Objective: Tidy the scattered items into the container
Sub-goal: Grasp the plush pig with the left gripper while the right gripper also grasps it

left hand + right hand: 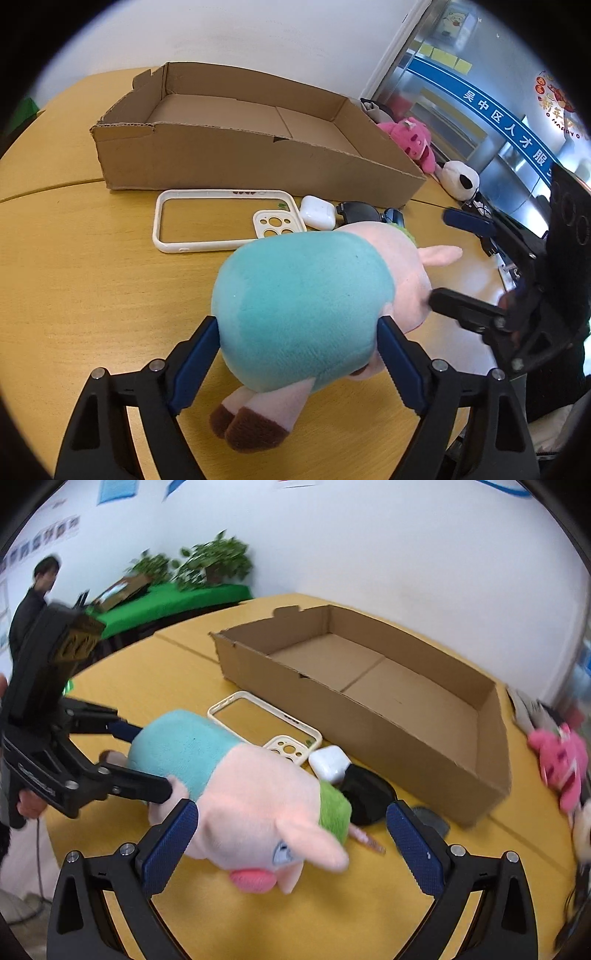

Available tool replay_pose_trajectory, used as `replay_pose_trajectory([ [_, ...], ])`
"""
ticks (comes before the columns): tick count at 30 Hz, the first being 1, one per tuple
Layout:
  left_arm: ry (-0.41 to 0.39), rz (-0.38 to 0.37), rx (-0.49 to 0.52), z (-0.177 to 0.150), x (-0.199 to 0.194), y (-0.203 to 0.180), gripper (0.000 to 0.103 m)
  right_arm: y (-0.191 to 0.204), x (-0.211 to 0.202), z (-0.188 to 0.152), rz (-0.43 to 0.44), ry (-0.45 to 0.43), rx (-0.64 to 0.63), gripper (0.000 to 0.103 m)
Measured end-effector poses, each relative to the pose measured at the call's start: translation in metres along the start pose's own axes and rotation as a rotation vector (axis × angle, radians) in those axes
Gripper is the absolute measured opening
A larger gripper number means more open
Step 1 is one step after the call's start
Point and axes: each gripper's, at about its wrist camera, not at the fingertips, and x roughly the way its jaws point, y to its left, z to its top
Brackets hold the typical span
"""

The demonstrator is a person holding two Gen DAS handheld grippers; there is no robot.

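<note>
A plush pig (303, 291) with a teal body and a pink head (258, 801) lies on the yellow table, its brown feet towards the left wrist camera. My left gripper (297, 325) is shut on the teal body, with a blue pad pressed in on each side; the right wrist view shows it (153, 760) at the left. The right gripper (291, 808) stands open around the pig's head, its right pad well clear of it. The open cardboard box (258, 162) (369, 716) stands behind with nothing inside.
A cream phone case (166, 221), a white earbud case (317, 218) and black sunglasses (358, 212) lie between pig and box. A pink plush (557, 760) and a white plush (458, 177) sit right of the box. A person (33, 602) stands at far left.
</note>
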Motion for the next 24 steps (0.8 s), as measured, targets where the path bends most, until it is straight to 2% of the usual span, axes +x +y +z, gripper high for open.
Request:
replay_pose_trajectory([
  [1, 0.002, -0.003, -0.002, 0.001, 0.000, 0.001, 0.085, 0.002, 0.006, -0.001, 0.019, 0.016, -0.009, 0.098],
  [3, 0.003, -0.001, -0.004, 0.003, 0.001, 0.002, 0.085, 0.006, 0.012, -0.006, 0.108, 0.032, 0.016, 0.080],
  [7, -0.010, 0.032, 0.009, 0.012, 0.000, 0.002, 0.085, 0.020, 0.010, -0.016, 0.055, 0.019, 0.038, 0.078],
  [9, -0.029, 0.073, -0.007, 0.019, -0.002, 0.005, 0.081, 0.028, 0.007, -0.022, 0.057, 0.038, 0.040, 0.073],
  [12, -0.045, 0.102, -0.051, 0.028, -0.003, 0.014, 0.076, 0.045, -0.008, -0.029, 0.139, 0.046, 0.040, 0.069],
  [15, -0.055, 0.090, -0.043, 0.031, -0.002, 0.011, 0.070, 0.060, -0.016, -0.034, 0.226, 0.053, 0.048, 0.068],
  [17, -0.060, 0.094, -0.035, 0.030, -0.002, 0.009, 0.070, 0.060, -0.018, -0.036, 0.241, 0.050, 0.080, 0.068],
  [19, -0.055, 0.083, -0.053, 0.030, -0.002, 0.012, 0.070, 0.051, -0.021, -0.036, 0.204, 0.035, 0.133, 0.071],
  [22, -0.047, 0.044, -0.098, 0.031, -0.002, 0.019, 0.072, 0.035, -0.028, -0.030, 0.154, -0.001, 0.204, 0.090],
  [23, -0.044, 0.034, -0.108, 0.031, -0.001, 0.020, 0.076, 0.031, -0.028, -0.028, 0.146, -0.009, 0.218, 0.097],
  [24, -0.042, 0.022, -0.114, 0.032, 0.000, 0.020, 0.080, 0.028, -0.026, -0.025, 0.142, -0.010, 0.219, 0.097],
])
